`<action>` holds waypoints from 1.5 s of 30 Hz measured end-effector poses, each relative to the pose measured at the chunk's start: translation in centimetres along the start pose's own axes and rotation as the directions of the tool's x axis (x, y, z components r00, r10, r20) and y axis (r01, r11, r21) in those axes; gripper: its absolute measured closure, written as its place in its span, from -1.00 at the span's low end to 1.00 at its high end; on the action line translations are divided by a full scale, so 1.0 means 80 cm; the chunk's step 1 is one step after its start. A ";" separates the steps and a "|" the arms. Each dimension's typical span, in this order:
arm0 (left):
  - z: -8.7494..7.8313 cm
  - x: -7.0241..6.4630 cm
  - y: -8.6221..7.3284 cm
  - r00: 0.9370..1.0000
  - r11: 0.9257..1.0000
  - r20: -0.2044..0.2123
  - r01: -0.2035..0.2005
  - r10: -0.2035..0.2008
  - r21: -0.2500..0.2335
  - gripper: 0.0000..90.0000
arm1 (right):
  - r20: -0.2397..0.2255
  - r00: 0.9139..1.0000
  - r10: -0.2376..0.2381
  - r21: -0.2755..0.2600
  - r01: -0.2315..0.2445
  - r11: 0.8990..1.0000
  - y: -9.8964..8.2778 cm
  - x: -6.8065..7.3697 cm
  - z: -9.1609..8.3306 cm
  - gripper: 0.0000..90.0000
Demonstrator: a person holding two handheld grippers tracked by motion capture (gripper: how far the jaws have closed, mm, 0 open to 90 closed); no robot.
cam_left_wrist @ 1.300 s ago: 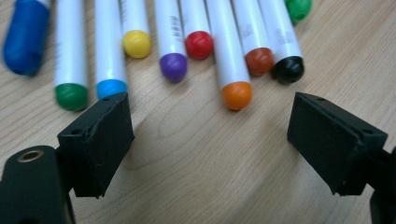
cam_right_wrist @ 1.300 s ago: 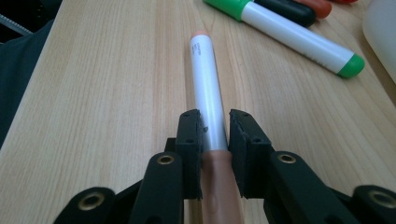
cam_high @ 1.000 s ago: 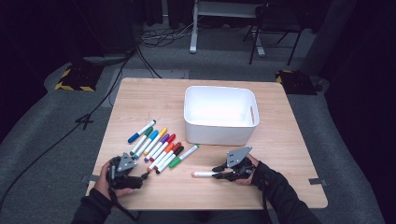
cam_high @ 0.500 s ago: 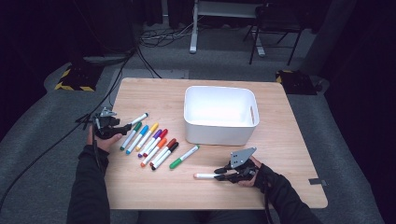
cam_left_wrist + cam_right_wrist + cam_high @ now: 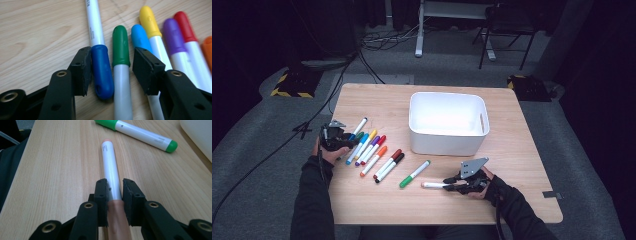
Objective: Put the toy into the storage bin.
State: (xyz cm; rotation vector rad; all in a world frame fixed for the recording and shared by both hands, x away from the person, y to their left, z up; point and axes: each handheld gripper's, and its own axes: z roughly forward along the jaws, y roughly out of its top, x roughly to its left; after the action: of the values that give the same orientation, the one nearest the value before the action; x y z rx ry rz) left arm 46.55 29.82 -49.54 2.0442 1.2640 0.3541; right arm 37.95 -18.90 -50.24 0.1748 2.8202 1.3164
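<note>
Several capped markers lie in a slanted row on the wooden table (image 5: 522,165). My left gripper (image 5: 345,141) is at the row's left end. Its jaws (image 5: 111,67) have just been closing and stand open around the caps of the blue marker (image 5: 101,67) and the dark green marker (image 5: 120,47); the left pad is at the blue cap, and the right pad stands apart from the green one. My right gripper (image 5: 451,184) is shut on a white marker with a brownish cap (image 5: 110,162), which lies flat near the front edge (image 5: 432,185).
A white bin (image 5: 447,142) stands behind the middle of the table. A light green marker (image 5: 414,173) lies loose just beyond the held one (image 5: 140,133). Light blue, yellow (image 5: 149,20), purple and red markers lie close to the right of the left jaws.
My left gripper has gone from the table's front edge away from the person to the left end of the marker row, and its jaws have narrowed. The right gripper has stayed put.
</note>
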 end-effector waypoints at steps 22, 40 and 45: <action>-0.012 -0.026 0.001 0.996 0.997 0.091 -0.008 0.014 -0.073 -0.35 | 0.070 0.997 0.017 -0.008 -0.016 1.000 0.001 0.000 0.001 0.65; -0.050 -0.046 -0.026 0.994 0.992 0.077 -0.074 0.082 -0.098 -0.44 | 0.105 0.994 0.017 -0.013 -0.016 1.000 0.000 -0.002 -0.009 0.66; -0.057 -0.055 -0.040 0.991 0.990 0.064 -0.112 0.118 -0.086 -0.42 | 0.103 0.995 0.018 -0.006 -0.018 1.000 0.001 -0.001 -0.008 0.66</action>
State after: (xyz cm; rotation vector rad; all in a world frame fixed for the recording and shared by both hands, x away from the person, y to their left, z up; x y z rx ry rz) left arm 39.68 28.79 -47.87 2.0458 1.0755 0.3791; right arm 38.01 -19.32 -49.75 0.2603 2.7363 1.2784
